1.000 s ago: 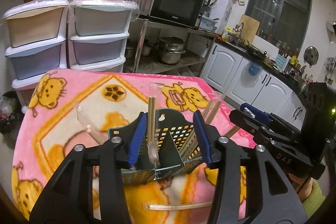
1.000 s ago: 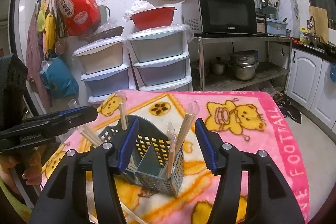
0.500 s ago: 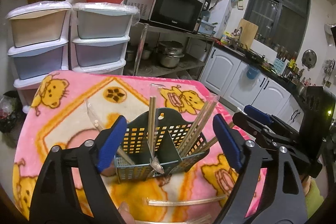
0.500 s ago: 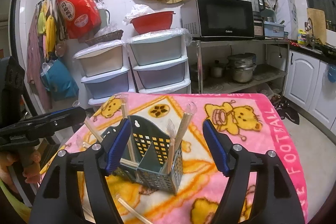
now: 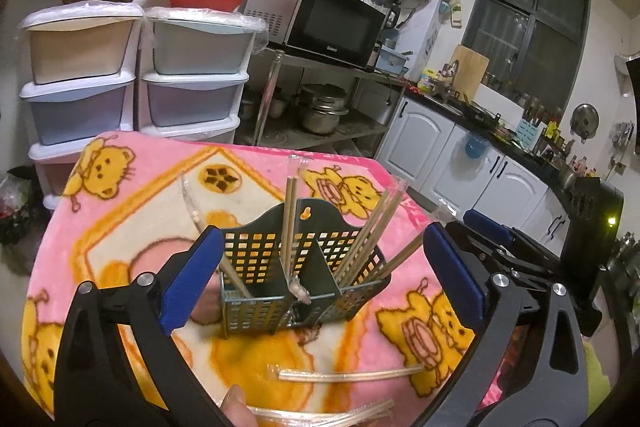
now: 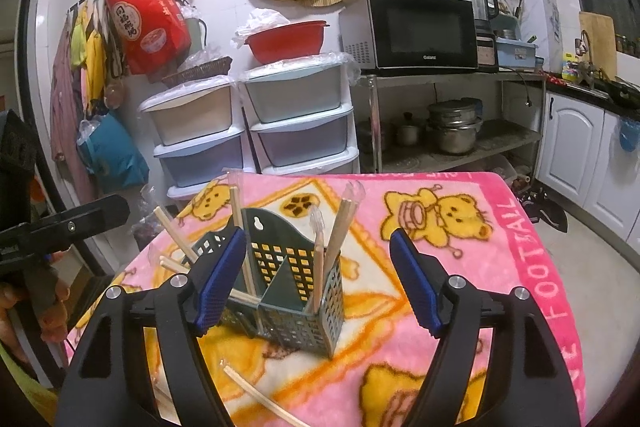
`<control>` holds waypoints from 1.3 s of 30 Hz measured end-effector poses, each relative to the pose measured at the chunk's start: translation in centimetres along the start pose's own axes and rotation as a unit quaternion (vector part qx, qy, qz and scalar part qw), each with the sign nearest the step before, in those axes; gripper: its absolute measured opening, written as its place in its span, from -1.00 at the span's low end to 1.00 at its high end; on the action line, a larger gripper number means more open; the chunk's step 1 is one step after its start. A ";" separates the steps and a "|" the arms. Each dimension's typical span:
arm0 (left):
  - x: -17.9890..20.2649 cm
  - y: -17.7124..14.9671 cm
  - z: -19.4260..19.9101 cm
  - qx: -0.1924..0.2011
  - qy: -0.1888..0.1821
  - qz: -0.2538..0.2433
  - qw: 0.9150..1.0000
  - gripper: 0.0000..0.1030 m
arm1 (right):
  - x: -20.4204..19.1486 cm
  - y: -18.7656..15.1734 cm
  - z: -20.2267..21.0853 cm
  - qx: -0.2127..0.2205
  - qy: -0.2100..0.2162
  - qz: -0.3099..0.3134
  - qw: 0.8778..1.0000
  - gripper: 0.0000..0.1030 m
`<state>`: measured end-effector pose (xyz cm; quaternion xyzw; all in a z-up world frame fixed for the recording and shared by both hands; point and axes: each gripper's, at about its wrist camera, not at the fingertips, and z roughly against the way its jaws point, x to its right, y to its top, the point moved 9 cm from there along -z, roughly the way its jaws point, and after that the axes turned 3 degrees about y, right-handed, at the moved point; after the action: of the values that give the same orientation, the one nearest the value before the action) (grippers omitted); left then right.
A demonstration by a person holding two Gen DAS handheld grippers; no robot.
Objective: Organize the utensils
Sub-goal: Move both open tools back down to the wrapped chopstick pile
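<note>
A dark green perforated utensil holder [image 5: 304, 267] [image 6: 288, 291] stands on the pink bear blanket [image 5: 132, 211]. Several wrapped chopsticks [image 5: 290, 223] stand or lean in its compartments. My left gripper [image 5: 320, 239] is just in front of the holder. Its jaws are opening, their blue pads flank the holder without touching it, and they hold nothing. My right gripper [image 6: 316, 239] is open and empty near the holder from the other side. Its left pad overlaps the holder's edge in the right wrist view. Loose wrapped chopsticks [image 5: 348, 373] [image 6: 260, 397] lie on the blanket near me.
Stacked plastic drawers [image 6: 296, 119] stand behind the table's far edge. A metal rack with a microwave [image 6: 420, 31] and pots is to their right. White cabinets [image 5: 460, 163] run along the right wall. A person's fingertip [image 5: 236, 403] shows at the bottom of the left wrist view.
The left jaws spread from narrow, around an upright chopstick pair, to wide on both sides of the holder, and the gripper drew back slightly. The right jaws also widened a little.
</note>
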<state>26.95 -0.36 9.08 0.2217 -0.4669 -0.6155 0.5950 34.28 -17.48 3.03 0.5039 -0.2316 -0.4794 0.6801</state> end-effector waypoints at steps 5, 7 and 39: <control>0.1 -0.6 0.5 -0.002 -0.005 -0.001 1.000 0.79 | -0.1 -0.2 0.3 -0.001 0.002 0.000 1.000 0.39; 0.3 -1.0 0.7 -0.003 -0.006 -0.003 1.000 0.79 | -0.3 -0.5 0.5 -0.002 0.003 0.000 1.000 0.39; -2.3 -5.6 2.6 -0.023 0.014 0.019 0.999 0.79 | -3.3 -4.5 1.8 -0.033 0.024 0.030 0.999 0.39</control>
<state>22.26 1.80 4.92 0.2076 -0.4480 -0.6113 0.6185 29.56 -15.52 0.16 0.4855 -0.2143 -0.4535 0.7160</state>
